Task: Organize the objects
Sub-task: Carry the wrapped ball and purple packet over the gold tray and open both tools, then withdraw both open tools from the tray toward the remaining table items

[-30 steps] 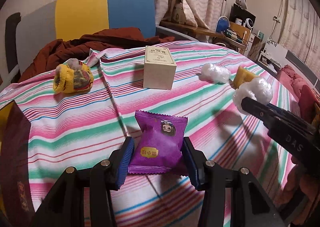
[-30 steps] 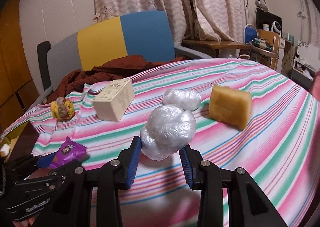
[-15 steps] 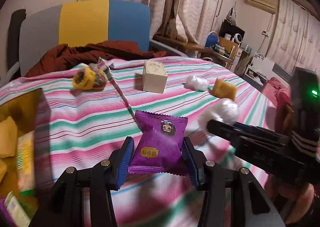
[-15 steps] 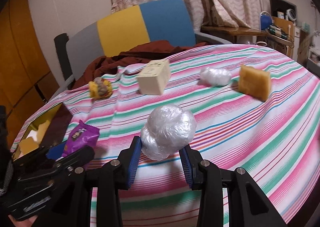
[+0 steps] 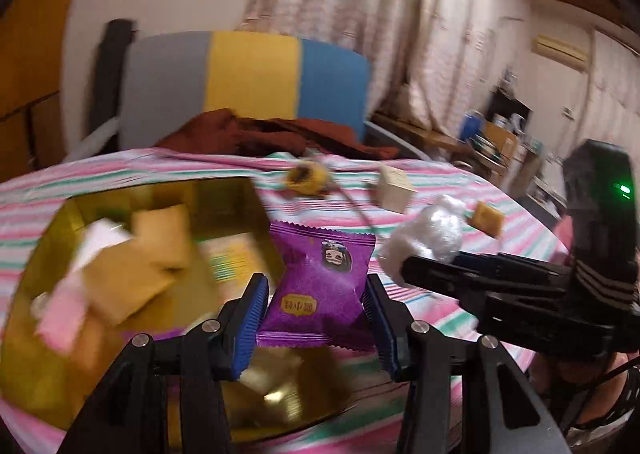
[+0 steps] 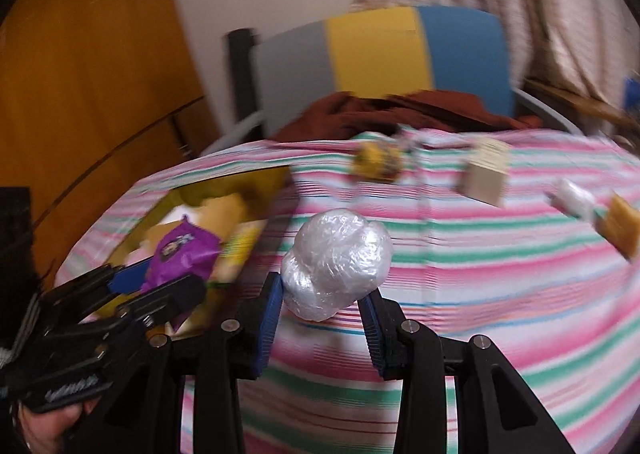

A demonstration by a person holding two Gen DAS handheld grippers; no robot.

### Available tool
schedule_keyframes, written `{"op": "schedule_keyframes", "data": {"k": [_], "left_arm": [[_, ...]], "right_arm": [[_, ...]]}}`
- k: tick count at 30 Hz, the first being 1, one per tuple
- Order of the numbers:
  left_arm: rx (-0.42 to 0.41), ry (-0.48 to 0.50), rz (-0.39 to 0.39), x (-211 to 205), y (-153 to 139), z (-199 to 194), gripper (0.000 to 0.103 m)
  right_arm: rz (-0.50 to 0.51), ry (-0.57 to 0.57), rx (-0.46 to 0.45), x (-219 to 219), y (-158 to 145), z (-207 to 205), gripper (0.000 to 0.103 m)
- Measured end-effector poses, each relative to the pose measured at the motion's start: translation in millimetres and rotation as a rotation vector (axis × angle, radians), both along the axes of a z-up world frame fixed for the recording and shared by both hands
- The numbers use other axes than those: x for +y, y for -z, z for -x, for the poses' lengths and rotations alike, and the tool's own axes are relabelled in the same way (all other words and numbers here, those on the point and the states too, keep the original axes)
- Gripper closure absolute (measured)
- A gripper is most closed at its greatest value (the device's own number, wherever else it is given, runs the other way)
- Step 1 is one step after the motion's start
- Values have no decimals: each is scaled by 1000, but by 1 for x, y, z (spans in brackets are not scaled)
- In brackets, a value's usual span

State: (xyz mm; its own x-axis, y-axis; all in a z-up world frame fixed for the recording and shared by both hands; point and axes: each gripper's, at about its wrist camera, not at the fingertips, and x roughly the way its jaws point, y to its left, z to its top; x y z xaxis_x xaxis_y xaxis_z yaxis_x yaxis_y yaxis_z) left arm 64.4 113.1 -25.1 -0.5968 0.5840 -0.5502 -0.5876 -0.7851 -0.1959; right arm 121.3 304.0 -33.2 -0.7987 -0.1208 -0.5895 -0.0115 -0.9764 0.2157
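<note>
The left hand-held gripper point(image 5: 316, 318) is grasping a purple snack packet point(image 5: 322, 286) above a gold box point(image 5: 48, 250). The right hand-held gripper point(image 6: 322, 314) is clenching a plastic-wrapped ball point(image 6: 336, 264) over the striped worktop point(image 6: 480, 294).

Right tool point(image 6: 322, 308) grips a plastic-wrapped ball point(image 6: 337, 264).

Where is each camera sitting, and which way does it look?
Left wrist: sits on the left gripper, looking along its fingers at the purple packet over the gold box.
Right wrist: sits on the right gripper, looking at its plastic ball above the striped cloth.
Both show the packet, ball, box, and each other's gripper.
</note>
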Motion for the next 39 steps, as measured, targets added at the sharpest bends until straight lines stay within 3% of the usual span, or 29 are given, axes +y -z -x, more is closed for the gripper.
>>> {"op": "schedule_keyframes", "data": {"k": [7,14,19,21,23,33,39], "left_arm": [[-66,-195,-6,-70,9,22,53],[-169,-318,29,-112,35,41,53],[-209,-325,71,-116,45,44,50],[-206,-336,80,-115,44,43,43],[-197,-348,69,-116,42,44,35],[-198,-423,2,-131,32,44,31],[-209,-410,-28,-124,28,44,31]], "right_arm": [[-13,-243,2,-65,-6,15,64],[-45,-374,-48,-110,3,29,64],[-34,-392,-93,-119,14,35,55],[-19,-378,-95,-117,17,35,41],[-4,-368,-88,-114,16,35,39],[50,-303,-73,-96,17,31,36],[76,-259,-59,-85,17,30,34]]}}
